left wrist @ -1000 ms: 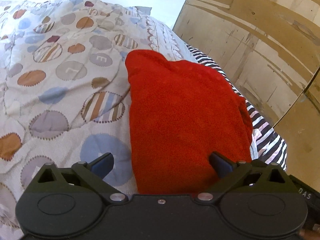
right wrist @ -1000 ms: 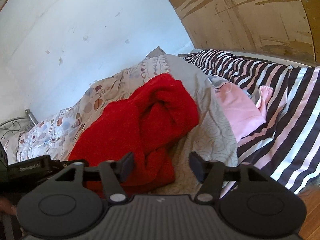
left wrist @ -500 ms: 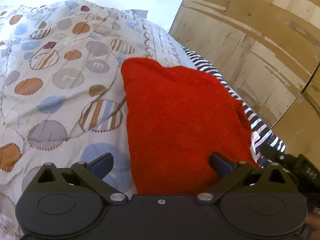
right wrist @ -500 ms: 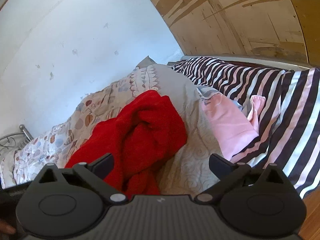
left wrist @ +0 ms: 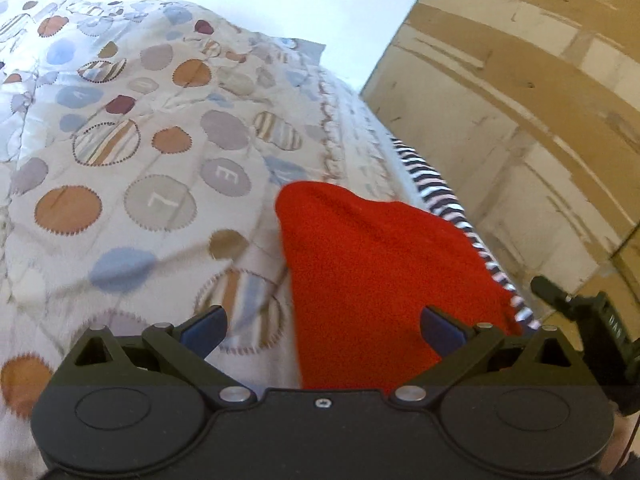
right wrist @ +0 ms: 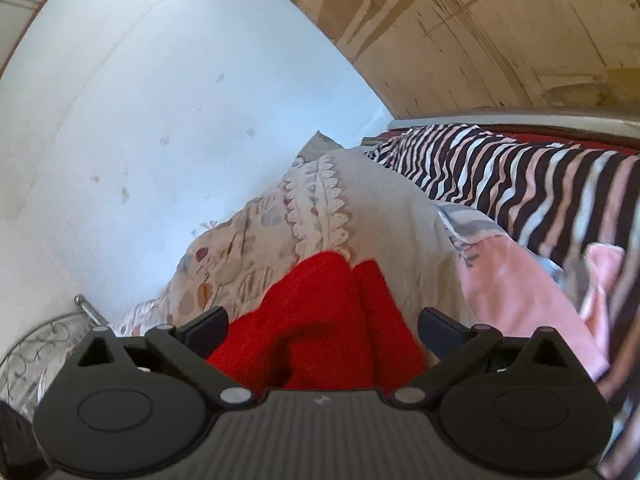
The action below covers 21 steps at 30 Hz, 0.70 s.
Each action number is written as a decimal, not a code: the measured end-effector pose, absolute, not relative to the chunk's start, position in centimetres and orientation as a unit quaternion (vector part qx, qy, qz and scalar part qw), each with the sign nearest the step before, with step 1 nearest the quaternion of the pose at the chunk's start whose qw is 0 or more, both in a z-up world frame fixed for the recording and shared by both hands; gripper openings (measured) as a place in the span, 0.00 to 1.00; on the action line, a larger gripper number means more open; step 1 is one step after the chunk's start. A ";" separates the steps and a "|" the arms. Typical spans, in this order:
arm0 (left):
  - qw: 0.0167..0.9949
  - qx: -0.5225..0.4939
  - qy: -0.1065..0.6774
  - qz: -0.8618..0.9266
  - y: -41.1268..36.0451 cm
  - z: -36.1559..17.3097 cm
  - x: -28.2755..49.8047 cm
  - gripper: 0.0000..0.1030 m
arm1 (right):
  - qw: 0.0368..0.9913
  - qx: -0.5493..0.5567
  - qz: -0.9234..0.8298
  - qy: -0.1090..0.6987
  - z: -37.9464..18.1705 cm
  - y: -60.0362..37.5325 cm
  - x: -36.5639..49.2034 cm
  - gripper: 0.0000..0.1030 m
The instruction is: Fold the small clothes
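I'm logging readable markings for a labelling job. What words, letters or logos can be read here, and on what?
"E": grey circle on the quilt.
"L": larger grey circle beside it, lying sideways.
White print on the right claw body: too blurred to read.
Small pale mark on the right claw's ribbed housing: a logo, unreadable.

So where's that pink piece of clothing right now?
The pink garment shows only in the right wrist view, on the bed right of the red garment, against the striped blanket.

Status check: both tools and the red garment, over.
Left tool open, empty. Right tool open, empty. Red garment bunched on the quilt, ungripped. Pink cloth lies beside it, not blocking.
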State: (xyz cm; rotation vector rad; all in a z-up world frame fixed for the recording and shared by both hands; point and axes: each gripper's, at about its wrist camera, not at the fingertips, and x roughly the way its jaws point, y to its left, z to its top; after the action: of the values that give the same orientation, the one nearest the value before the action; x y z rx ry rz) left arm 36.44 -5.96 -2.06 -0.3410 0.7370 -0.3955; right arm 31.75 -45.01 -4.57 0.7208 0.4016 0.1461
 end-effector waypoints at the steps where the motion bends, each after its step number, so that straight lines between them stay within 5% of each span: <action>1: 0.898 -0.165 0.361 -0.188 -6.0 -2.3 37.2 0.99 | 0.907 0.361 0.068 0.205 -4.9 -45.3 32.8 1.00; 11: 0.868 -0.189 0.405 -0.214 -6.7 -4.9 41.5 0.99 | 0.883 0.386 0.087 0.252 -8.7 -45.1 37.1 0.97; 21: 0.859 -0.192 0.423 -0.215 -7.4 -5.9 42.6 0.99 | 0.917 0.325 0.060 0.222 -7.4 -42.7 35.2 0.56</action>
State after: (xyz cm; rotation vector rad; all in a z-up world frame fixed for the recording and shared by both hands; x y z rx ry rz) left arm 42.63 -7.44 -5.86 -0.4025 0.8875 -0.4513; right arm 35.25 -42.69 -7.41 0.6689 0.4570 0.1237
